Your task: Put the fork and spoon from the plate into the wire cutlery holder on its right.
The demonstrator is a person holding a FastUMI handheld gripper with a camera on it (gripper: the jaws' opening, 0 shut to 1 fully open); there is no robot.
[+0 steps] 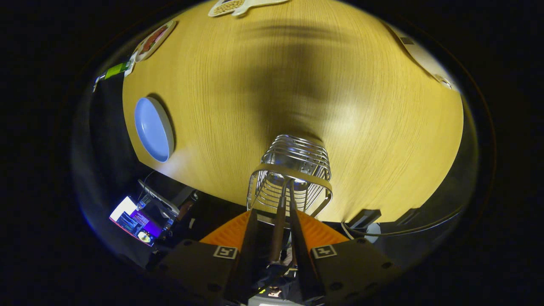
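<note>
Just ahead of claw (275,199): holder (293,170).

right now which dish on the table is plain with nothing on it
The blue plate near the table's edge, left of the wire cutlery holder. The dishes at the far edge carry food. The gripper holds a utensil handle.

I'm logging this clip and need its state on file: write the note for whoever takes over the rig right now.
Claw: shut on a utensil handle, held above the wire cutlery holder, tip pointing down into it. Fork or spoon: cannot tell.
Plate: on the table left of the holder, looks bare.
Done: plate appears cleared.
Left: lower and release this utensil in the holder. Whether the other is already inside is unclear.
</note>
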